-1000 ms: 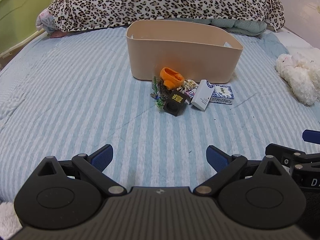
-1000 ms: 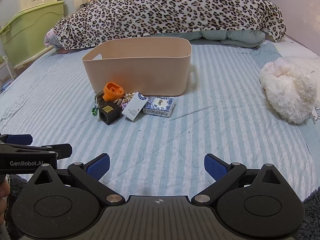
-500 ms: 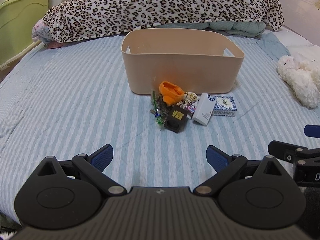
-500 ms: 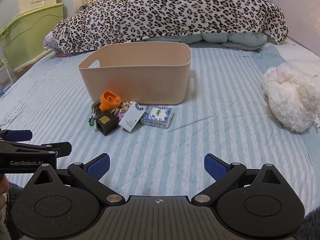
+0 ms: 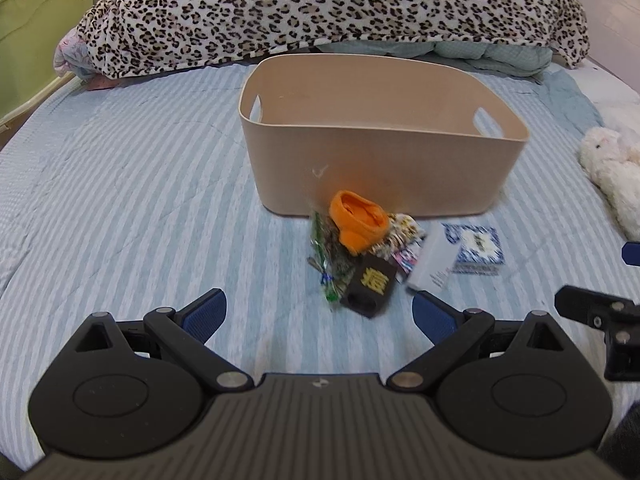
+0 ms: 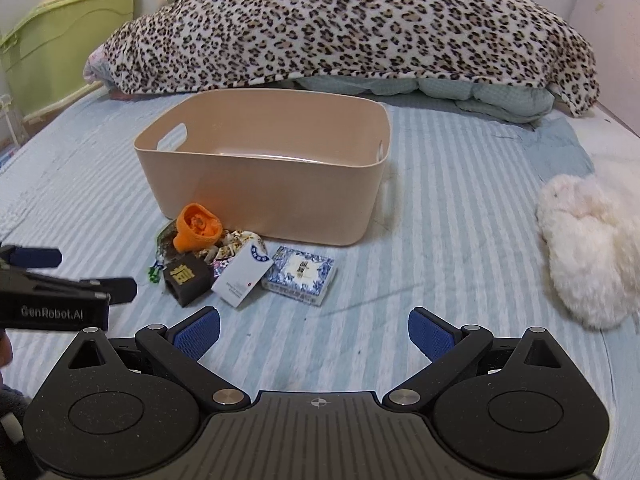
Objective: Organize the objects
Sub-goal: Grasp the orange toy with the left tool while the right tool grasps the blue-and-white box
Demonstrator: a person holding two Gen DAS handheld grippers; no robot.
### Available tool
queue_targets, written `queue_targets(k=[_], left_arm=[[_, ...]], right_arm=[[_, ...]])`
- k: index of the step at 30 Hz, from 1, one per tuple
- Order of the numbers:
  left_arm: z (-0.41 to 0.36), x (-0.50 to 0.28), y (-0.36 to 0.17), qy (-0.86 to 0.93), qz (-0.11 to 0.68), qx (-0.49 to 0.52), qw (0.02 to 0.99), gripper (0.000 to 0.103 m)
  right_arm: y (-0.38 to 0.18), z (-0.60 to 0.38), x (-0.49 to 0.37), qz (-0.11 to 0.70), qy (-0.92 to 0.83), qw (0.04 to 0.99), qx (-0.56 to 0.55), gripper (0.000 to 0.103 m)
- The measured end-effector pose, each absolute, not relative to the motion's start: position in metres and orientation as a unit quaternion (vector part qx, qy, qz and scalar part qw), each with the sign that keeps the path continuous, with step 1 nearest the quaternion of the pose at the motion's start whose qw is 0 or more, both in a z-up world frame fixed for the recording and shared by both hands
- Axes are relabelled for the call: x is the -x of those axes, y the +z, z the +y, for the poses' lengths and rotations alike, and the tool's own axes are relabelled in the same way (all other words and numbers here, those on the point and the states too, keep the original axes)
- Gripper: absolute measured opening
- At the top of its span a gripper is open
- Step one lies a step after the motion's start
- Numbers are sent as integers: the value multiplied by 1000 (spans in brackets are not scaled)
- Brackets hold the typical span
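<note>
Striped blue bedspread (image 6: 460,208) w/ a leopard-print blanket (image 6: 352,28) heaped at the far end, green storage box (image 6: 60,40) off to the left, fluffy white plush (image 6: 580,240) on the right side. Beige bin (image 6: 264,184) sits mid-bed, handle cutouts in its end walls; inside looks bare as far as the right wrist view shows.

Small pile lies just in front of the bin's near wall: orange cup-like item (image 6: 198,228) on top of the heap, touching or nearly touching the bin; green-and-clear wrapper (image 5: 328,260) on the pile's left; black box w/ gold character (image 6: 187,278) nearest the cameras; patterned candy packets (image 6: 232,242) behind it; white card box (image 6: 244,272) leaning beside the black one; blue-and-white patterned box (image 6: 302,274) flat on the right, touching the white box.

Left gripper (image 5: 318,312): jaws wide apart, nothing between them. Black box sits just ahead of the gap, slightly right of centre, not touching either finger. Right gripper (image 6: 314,330): jaws also spread wide, holding nothing; pile is ahead and to its left, blue-and-white box closest. Bare bedspread between both grippers & the pile.
</note>
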State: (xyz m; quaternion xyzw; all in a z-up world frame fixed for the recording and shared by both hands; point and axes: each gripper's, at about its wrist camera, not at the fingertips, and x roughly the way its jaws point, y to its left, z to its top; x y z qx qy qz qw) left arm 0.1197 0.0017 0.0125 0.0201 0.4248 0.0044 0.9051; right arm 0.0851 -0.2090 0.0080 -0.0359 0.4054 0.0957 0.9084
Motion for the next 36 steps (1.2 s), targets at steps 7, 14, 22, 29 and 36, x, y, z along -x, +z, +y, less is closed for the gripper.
queue_targets(k=[7,14,22,29,36], left_arm=[[9,-161,2,8,433,-26,901,99],[8,-197,-19,9,439,-29,898,95],[-5,-221,-37,-21,448,-35,893,90],[-8,-225,-43,-23,455,-40,889,60],[-2,-221,-34,-36,441,-27,896,32]], right_arm=[[-6,-199,-123,424,110,895,76,102],[-31,-197,-165,454,115,879,88,100],[-60,-197,-197,488,119,863,61,97],[-69,-192,-211,495,131,859,17,96],[-71,-179,-208,498,125,858,37,80]])
